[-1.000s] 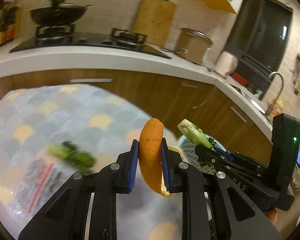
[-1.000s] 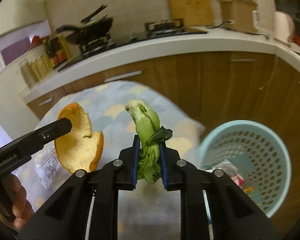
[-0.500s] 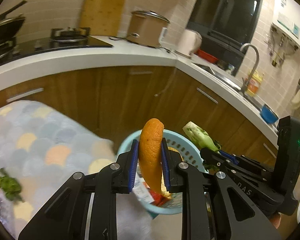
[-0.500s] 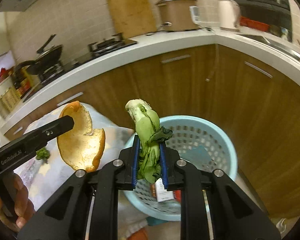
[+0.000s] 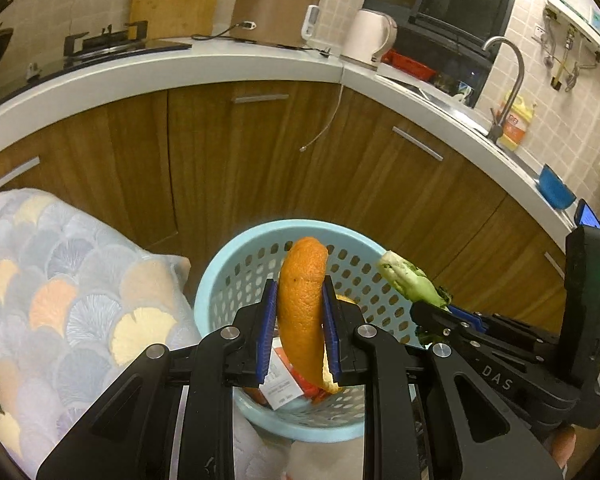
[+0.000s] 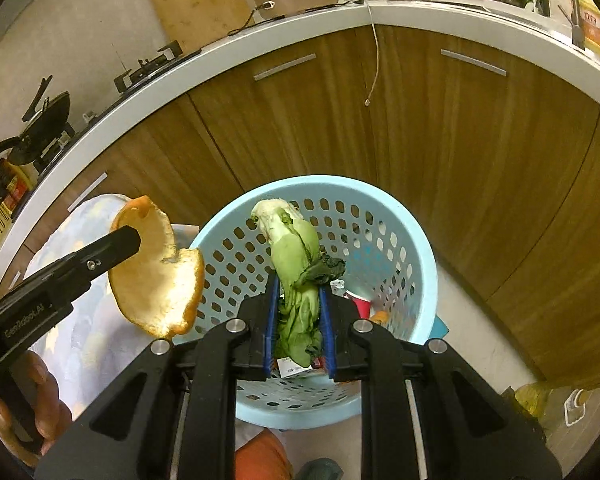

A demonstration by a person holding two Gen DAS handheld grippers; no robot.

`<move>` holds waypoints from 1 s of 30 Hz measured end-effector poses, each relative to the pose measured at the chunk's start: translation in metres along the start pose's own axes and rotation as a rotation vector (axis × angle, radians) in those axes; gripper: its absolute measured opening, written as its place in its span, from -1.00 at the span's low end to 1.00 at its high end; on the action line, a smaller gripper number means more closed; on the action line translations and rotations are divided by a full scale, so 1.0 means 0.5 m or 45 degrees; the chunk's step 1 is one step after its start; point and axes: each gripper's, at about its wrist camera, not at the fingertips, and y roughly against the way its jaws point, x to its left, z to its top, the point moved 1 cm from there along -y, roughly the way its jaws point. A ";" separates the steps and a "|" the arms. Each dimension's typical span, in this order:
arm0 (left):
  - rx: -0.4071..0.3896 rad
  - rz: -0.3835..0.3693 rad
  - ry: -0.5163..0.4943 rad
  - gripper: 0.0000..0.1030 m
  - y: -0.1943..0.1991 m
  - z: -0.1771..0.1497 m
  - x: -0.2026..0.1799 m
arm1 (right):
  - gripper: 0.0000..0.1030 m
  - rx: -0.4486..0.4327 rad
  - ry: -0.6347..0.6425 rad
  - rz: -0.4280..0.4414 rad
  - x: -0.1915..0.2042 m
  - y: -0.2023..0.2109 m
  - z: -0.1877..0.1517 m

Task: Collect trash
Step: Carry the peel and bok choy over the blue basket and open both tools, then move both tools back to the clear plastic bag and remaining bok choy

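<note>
Below both tongs, the pale blue perforated plastic basket (image 6: 416, 264) is standing open on the floor. I am holding a curved orange peel (image 5: 304, 304) clamped upright in the left tongs (image 5: 300, 332), over the near-left rim. The right tongs (image 6: 298, 332) are gripping a limp green vegetable stalk (image 6: 296, 276), long axis upright, nearer the basket's centre. Brown wooden cabinets (image 6: 460, 140) are curving behind; a scallop-patterned cloth (image 5: 68, 280) is lying left.
</note>
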 end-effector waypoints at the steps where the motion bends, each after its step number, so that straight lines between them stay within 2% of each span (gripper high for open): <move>1: 0.008 0.005 0.002 -0.54 -0.003 0.001 0.003 | -0.68 0.011 0.003 0.001 0.002 -0.004 0.001; 2: 0.010 0.017 0.003 -0.46 -0.005 0.002 0.002 | -0.67 0.026 0.000 0.000 0.002 -0.010 0.001; 3: 0.014 0.025 0.006 -0.17 -0.008 0.003 0.002 | -0.65 0.043 -0.006 0.003 0.001 -0.014 0.000; 4: 0.012 0.031 0.011 0.03 -0.006 0.004 0.004 | -0.58 0.073 -0.013 0.015 -0.001 -0.023 0.000; 6: 0.001 0.044 0.007 0.05 0.005 0.003 0.008 | -0.49 0.102 -0.003 0.021 0.000 -0.034 -0.004; 7: 0.000 0.045 0.004 0.06 0.010 0.001 0.011 | -0.38 0.106 0.001 0.020 -0.002 -0.036 -0.007; 8: -0.001 0.049 0.003 0.06 0.015 0.000 0.016 | -0.16 0.107 0.002 0.020 -0.002 -0.037 -0.008; 9: 0.001 0.054 0.004 0.06 0.018 -0.002 0.020 | -0.08 0.104 0.003 0.026 0.000 -0.037 -0.009; 18: -0.039 0.078 0.088 0.06 0.074 -0.021 0.076 | -0.07 0.087 0.074 0.060 0.054 -0.021 0.001; 28: -0.159 0.188 0.225 0.06 0.218 -0.050 0.190 | -0.07 -0.008 0.255 0.201 0.216 0.010 -0.005; 30: -0.180 0.218 0.248 0.11 0.247 -0.056 0.212 | -0.07 -0.022 0.290 0.230 0.252 0.014 -0.006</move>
